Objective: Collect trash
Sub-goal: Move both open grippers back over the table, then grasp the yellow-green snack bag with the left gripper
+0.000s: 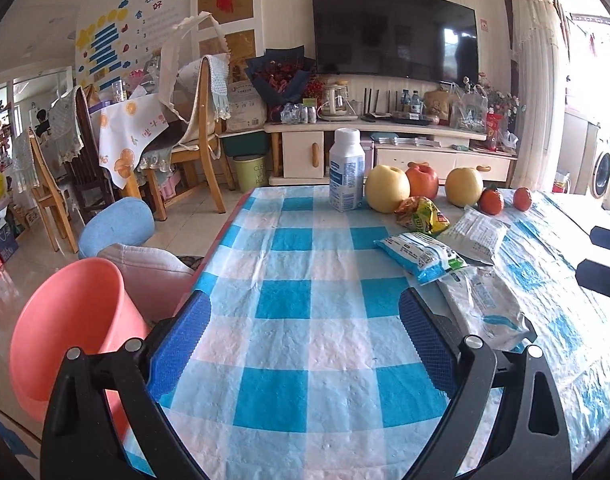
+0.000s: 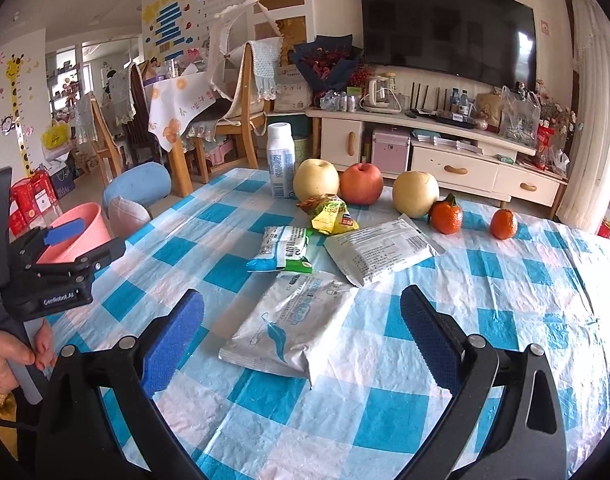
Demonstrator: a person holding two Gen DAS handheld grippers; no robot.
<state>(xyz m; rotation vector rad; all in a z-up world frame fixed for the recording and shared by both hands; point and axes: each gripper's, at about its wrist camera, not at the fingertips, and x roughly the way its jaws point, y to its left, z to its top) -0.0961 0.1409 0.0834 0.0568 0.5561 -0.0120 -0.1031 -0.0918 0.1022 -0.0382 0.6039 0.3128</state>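
The left gripper (image 1: 305,320) is held level over the table's (image 1: 305,432) left edge, jaws spread wide with only bare checked cloth between the blue pads (image 1: 181,344). In the right wrist view a hand (image 2: 9,354) grips its handle low at the left, fingers curled around the grey grip. The right gripper (image 2: 301,332) hangs a little above the near middle of the table, pointing toward the far edge, jaws equally wide and holding nothing; a silver packet (image 2: 289,332) lies flat on the cloth between its fingers. Past it lie a white packet (image 2: 381,250), a blue-green wrapper (image 2: 283,250) and a yellow wrapper (image 2: 331,214), close together near the table's middle. Along the far edge stand a bottle (image 2: 281,162), two pears (image 2: 317,180), an apple (image 2: 361,184) and two tangerines (image 2: 447,216). A pink bin (image 1: 69,332) sits just off the left edge, below table height.
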